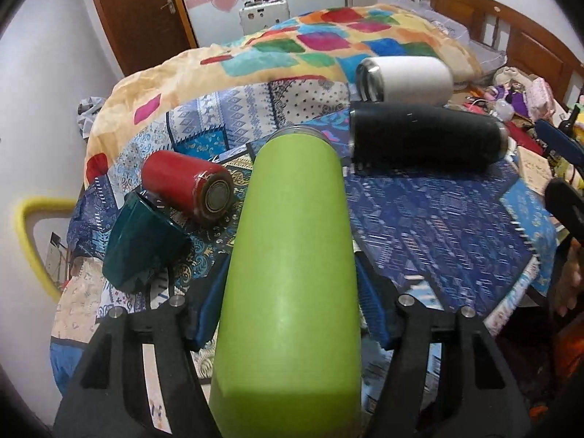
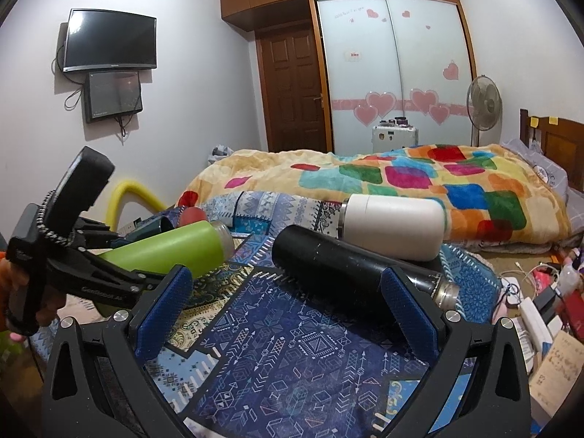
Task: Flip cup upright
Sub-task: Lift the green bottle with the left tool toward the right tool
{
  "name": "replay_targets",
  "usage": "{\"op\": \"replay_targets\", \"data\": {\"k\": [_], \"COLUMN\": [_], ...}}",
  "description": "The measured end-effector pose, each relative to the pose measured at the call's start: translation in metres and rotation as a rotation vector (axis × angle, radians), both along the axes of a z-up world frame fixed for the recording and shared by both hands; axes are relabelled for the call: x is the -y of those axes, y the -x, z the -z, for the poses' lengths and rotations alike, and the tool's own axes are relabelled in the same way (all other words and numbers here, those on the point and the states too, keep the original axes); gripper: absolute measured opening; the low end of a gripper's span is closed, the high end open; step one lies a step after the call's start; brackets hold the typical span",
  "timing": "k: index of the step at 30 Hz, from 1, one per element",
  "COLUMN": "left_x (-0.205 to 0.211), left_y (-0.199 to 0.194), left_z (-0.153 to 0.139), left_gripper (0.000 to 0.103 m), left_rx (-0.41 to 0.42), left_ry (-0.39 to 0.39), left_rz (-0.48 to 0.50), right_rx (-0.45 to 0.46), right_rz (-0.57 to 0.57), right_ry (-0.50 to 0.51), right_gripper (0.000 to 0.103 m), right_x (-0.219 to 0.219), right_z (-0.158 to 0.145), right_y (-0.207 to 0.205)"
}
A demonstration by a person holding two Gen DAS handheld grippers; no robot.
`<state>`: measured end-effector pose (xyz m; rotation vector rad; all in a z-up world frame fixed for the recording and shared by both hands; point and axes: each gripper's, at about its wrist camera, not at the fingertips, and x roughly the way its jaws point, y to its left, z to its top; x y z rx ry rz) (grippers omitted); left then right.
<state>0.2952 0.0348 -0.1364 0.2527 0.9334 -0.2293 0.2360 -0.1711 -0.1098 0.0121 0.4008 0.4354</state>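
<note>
My left gripper (image 1: 292, 284) is shut on a lime green cup (image 1: 288, 273), held lengthways with its steel rim pointing away; it also shows in the right wrist view (image 2: 171, 248), lifted and tilted above the cloth. A black cup (image 1: 427, 138) lies on its side, with a white cup (image 1: 408, 80) lying behind it. A red cup (image 1: 186, 186) and a teal cup (image 1: 142, 237) lie tipped at left. My right gripper (image 2: 288, 310) is open and empty, its right pad just in front of the black cup (image 2: 350, 270). The white cup (image 2: 394, 226) lies behind.
The cups rest on a blue patterned cloth (image 2: 284, 365) over a table. A bed with a colourful blanket (image 2: 401, 179) is behind. Boxes, cables and papers (image 2: 540, 328) clutter the right side. A yellow foam-padded frame (image 1: 29, 241) stands at left.
</note>
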Motion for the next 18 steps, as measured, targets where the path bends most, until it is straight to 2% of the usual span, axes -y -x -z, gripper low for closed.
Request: {"op": "replay_targets", "data": {"k": [9,15,18], "left_x": [0.023,0.043,0.058], "left_y": [0.032,0.043,0.044], "left_z": [-0.011,-0.001,0.008], "left_gripper": [0.065,0.065,0.065], "left_rx": [0.016,0.004,-0.001], "left_ry": [0.046,0.086,0.072], "left_rz": [0.059,0.099,0.126], "right_rx": [0.026,0.032,0.027], "right_rz": [0.013,0.024,0.029], "right_ry": [0.009,0.014,0.02], "right_gripper": [0.103,0.103,0.103], "right_x": [0.004,0.011,0.013], "right_z": [-0.01,-0.011,-0.008], "right_y": [0.015,0.019,0.02]}}
